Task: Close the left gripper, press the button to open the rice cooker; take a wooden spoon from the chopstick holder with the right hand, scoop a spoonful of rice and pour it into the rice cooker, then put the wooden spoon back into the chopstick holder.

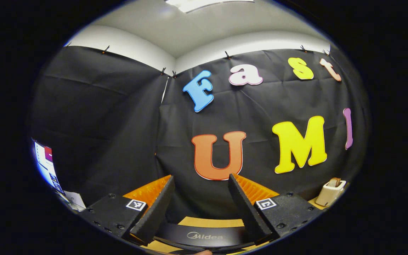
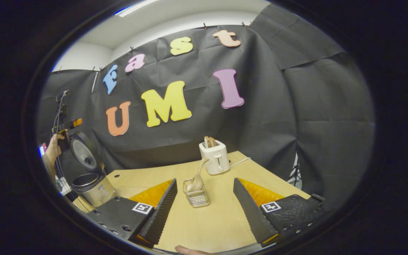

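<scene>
My right fingers (image 2: 204,207) stand wide apart and empty, aimed at the small wire chopstick holder (image 2: 197,197) on the pale wooden bench (image 2: 225,226), where what looks like the wooden spoon (image 2: 199,173) leans. The black-lidded silver rice cooker (image 2: 87,170) already gapes open at far left. I should ease forward and pinch the handle squarely; my left fingers (image 1: 200,209) are parted and empty too.

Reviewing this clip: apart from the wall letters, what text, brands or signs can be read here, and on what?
"Midea": brand on the rice cooker, in the left gripper view.
Sticker on the cooker's body: too small to read.
Screen at the left edge: too blurred to read.
Square marker on the left hand-held gripper: a pattern, no words.
</scene>
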Available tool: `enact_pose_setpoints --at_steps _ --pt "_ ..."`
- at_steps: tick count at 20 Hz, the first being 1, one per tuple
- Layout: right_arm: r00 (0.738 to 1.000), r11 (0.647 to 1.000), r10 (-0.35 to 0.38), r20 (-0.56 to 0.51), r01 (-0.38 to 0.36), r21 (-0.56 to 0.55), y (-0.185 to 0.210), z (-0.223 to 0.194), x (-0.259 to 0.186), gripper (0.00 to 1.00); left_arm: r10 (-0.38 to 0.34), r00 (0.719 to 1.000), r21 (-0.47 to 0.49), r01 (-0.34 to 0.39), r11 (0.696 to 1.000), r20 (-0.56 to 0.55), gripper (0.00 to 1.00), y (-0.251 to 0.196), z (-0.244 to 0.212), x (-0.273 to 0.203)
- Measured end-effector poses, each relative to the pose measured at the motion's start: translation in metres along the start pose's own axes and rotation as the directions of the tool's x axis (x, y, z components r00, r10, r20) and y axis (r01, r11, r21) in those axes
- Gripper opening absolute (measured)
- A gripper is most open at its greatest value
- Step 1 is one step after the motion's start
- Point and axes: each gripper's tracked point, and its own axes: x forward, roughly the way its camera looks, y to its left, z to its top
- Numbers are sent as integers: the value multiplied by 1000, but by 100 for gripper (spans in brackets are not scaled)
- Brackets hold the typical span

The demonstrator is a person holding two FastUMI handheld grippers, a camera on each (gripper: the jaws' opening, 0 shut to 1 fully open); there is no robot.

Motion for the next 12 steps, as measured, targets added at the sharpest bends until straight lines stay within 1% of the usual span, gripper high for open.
enact_pose_setpoints --at_steps 1,2,3,4,5,6,7,8,9,12 --pt "1000 1000 2 -2 -2 4 -1 0 0 90 -6 1000 14 7 1000 -19 96 -2 -6 2" --pt "1000 1000 0 1 0 5 -3 2 -1 100 -10 999 20 11 1000 -39 96 -4 -11 1" --pt "1000 1000 -3 7 3 3 -5 3 -2 95 -19 998 16 20 1000 -62 96 -6 -18 2" --pt "1000 1000 -10 13 10 0 -7 6 -2 95 -41 995 -1 41 999 -92 96 -10 -26 0" --pt "1000 1000 -20 18 20 1 -10 6 -1 95 -77 989 -38 73 997 -128 96 -17 -33 0" --pt "1000 1000 -24 19 24 6 -12 7 0 89 -72 992 -65 65 996 -103 91 -15 -32 -7" --pt "1000 1000 -23 15 23 11 -12 7 0 95 -76 991 -76 67 995 -109 96 -15 -30 -6" --pt "1000 1000 -21 6 21 16 -12 5 -1 95 -73 988 -70 64 996 -133 95 -15 -34 -7" --pt "1000 1000 -15 -1 15 22 -11 4 -1 95 -74 989 -57 67 996 -131 93 -14 -32 -10" --pt "1000 999 6 -11 -5 36 -10 6 -3 95 -81 985 -67 72 995 -150 93 -14 -35 -21"
